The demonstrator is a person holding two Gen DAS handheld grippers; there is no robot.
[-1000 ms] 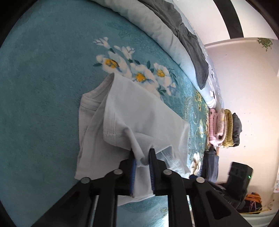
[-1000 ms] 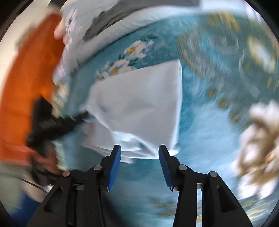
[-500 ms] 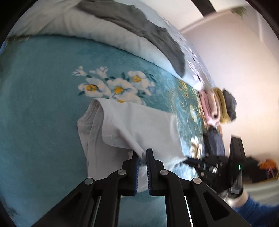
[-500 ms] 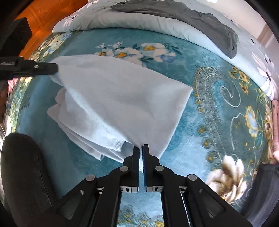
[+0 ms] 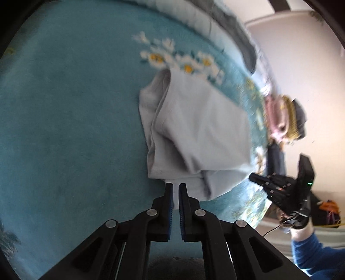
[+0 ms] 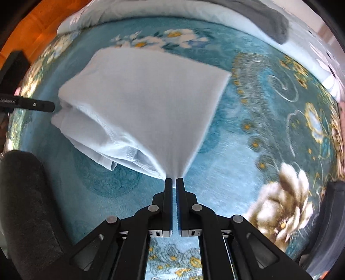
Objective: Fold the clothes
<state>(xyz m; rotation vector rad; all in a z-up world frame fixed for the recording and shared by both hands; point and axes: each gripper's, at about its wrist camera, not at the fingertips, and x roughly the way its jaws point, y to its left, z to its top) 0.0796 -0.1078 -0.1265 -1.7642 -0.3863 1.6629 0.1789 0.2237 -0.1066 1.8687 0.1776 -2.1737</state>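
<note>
A white folded shirt (image 5: pixel 200 129) lies on the teal flowered bedspread (image 5: pixel 64 129). My left gripper (image 5: pixel 175 184) is shut, its pads almost together and empty, and the shirt's near hem lies just beyond its tips. In the right wrist view the same gripper (image 6: pixel 51 106) points at the left edge of the shirt (image 6: pixel 140 97). My right gripper (image 6: pixel 174 179) is shut on the shirt's near corner, which is drawn to a taut point between the pads. From the left wrist view, that right gripper (image 5: pixel 253 177) shows at the shirt's right corner.
A stack of folded clothes (image 5: pixel 284 120) stands at the bed's far right, a dark folded piece (image 5: pixel 276 157) beside it. A grey garment (image 6: pixel 269 15) lies on the pale quilt (image 6: pixel 194 13) behind. A person's blue sleeve (image 5: pixel 312 252) shows low right. A black rounded shape (image 6: pixel 25 204) fills the lower left.
The shirt's fold has come out of my left gripper, which has drawn back to its edge. My right gripper went from open to shut on the shirt's corner and now pulls it taut.
</note>
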